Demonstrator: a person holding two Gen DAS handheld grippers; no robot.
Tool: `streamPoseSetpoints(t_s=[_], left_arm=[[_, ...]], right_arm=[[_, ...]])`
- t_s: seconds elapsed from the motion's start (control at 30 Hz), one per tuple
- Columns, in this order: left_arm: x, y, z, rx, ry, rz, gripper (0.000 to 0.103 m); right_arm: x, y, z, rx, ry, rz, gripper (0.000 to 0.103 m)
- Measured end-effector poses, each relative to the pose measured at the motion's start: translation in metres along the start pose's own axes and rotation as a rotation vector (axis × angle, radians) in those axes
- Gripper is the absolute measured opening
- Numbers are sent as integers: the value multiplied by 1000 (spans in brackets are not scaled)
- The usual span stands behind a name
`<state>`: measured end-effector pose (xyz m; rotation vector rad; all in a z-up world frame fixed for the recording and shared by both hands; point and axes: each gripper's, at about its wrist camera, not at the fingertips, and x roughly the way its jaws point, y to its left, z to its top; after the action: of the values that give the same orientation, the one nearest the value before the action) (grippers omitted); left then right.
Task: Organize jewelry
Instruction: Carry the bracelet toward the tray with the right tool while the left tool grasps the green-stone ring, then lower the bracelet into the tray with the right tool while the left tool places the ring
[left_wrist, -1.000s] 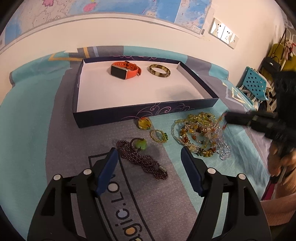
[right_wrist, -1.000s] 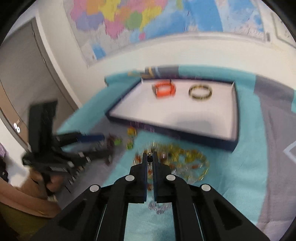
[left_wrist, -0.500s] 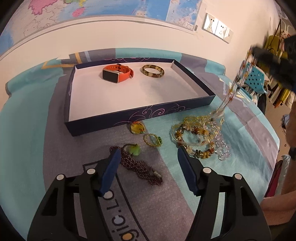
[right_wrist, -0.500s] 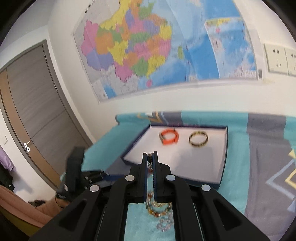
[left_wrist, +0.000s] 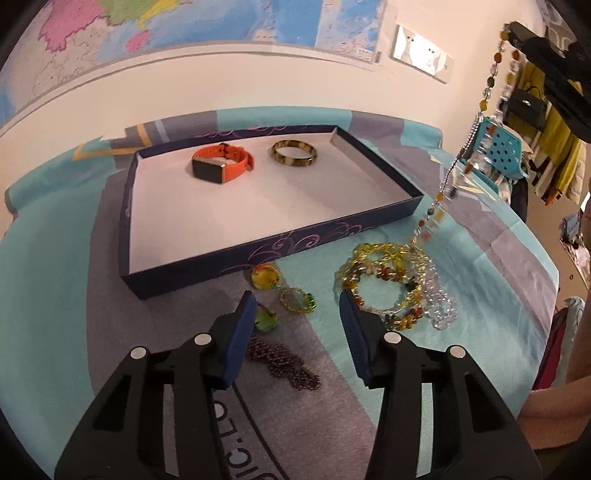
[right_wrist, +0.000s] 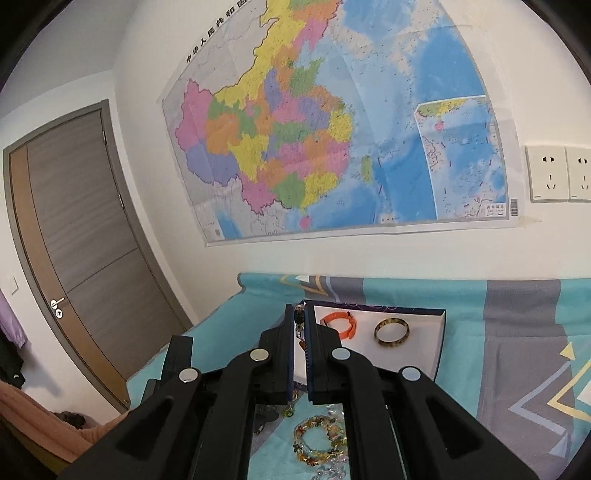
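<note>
Beaded necklace (left_wrist: 476, 125) hangs from clenched right gripper (right_wrist: 303, 321), lower end among pile (left_wrist: 391, 284). Step: lifting free. Next: carry over tray (left_wrist: 266, 251), lower slowly. Left gripper (left_wrist: 295, 314) released, grasps nothing.

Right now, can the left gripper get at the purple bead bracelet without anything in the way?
Probably yes. The left gripper is open, and the purple bead bracelet lies on the cloth just below its fingers, only partly hidden by the left finger. The green pendant sits close.
</note>
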<state>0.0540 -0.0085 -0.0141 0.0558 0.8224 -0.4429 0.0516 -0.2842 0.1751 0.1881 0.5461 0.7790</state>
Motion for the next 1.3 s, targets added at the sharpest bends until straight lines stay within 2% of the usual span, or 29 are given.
streamPoseSetpoints(t_s=[0.1,0.27,0.37,0.5,0.63,0.77,0.97,1.3], left_arm=[[8,-6,4,28,14,-8,46],[33,-6,5,17,99,-4,33],[34,-5,5,10,97,-8,33],[35,-3,4,11,98,29,20],[34,-1,4,0,99,37,12],[30,3,6,-24,92,19,11],[13,4,17,-30,42,-11,11],[1,22,58,-38,-30,6,11]], right_arm=[[4,-3,-2,-1,13,-6,4],[8,-7,-4,6,30,-14,4],[9,-9,-5,10,34,-15,4],[13,-10,-6,8,42,-8,4],[17,-9,-6,3,50,-6,4],[20,-7,-1,-8,49,-8,4],[20,-4,13,-28,22,-2,4],[42,-9,39,-36,3,0,4]])
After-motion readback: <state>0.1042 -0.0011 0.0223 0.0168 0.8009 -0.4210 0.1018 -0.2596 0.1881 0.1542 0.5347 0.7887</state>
